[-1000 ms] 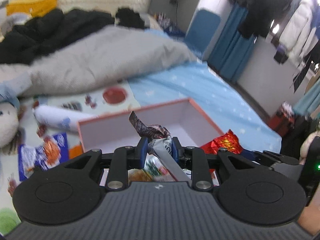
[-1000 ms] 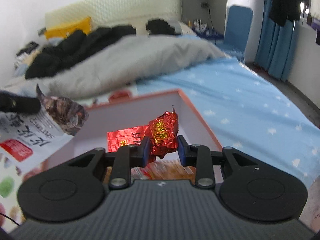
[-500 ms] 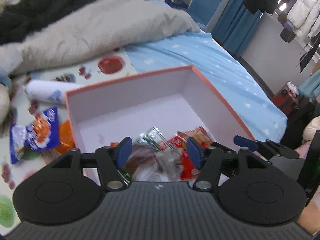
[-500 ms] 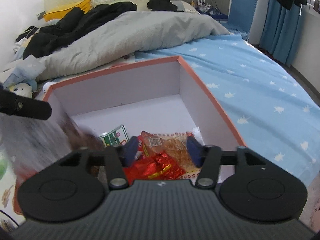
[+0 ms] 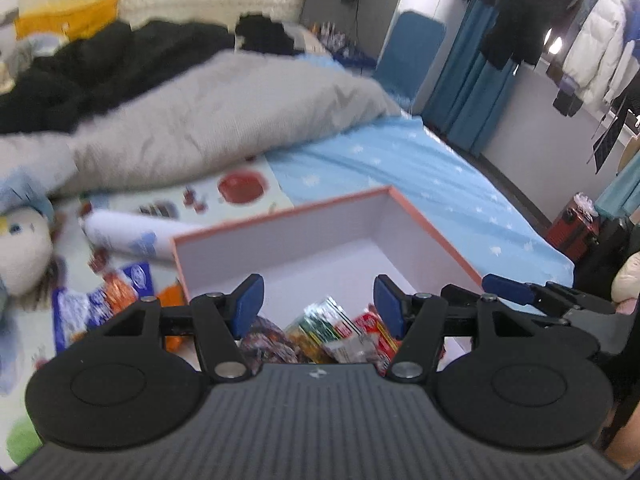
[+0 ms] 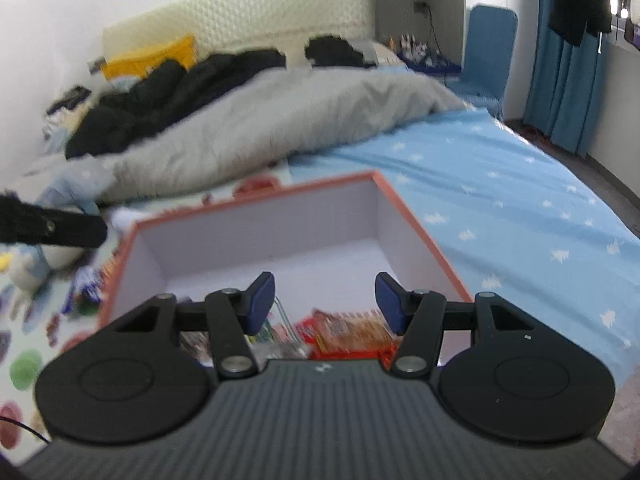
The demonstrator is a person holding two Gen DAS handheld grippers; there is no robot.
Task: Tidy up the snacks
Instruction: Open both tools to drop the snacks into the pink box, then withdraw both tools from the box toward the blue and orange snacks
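Observation:
An orange-rimmed box with a pale inside (image 5: 280, 216) (image 6: 256, 196) stands on the bed. Several snack packets (image 5: 332, 330) (image 6: 344, 330) lie at its near end. My left gripper (image 5: 316, 306) is open and empty above them. My right gripper (image 6: 325, 302) is open and empty above the same end of the box. A blue-and-orange snack bag (image 5: 100, 298) and a white tube-shaped pack (image 5: 128, 236) lie on the patterned mat left of the box. The right gripper shows at the right of the left wrist view (image 5: 508, 288).
A grey duvet (image 5: 208, 120) and black clothes (image 5: 100, 64) are piled behind the box. A plush toy (image 5: 24, 248) lies at the far left. Blue star-print sheet (image 6: 520, 200) spreads to the right. A red suitcase (image 5: 572, 232) stands on the floor beyond the bed.
Both grippers were shut on snacks a second ago, opened and dropped them into the box, and have now tilted up and back a little.

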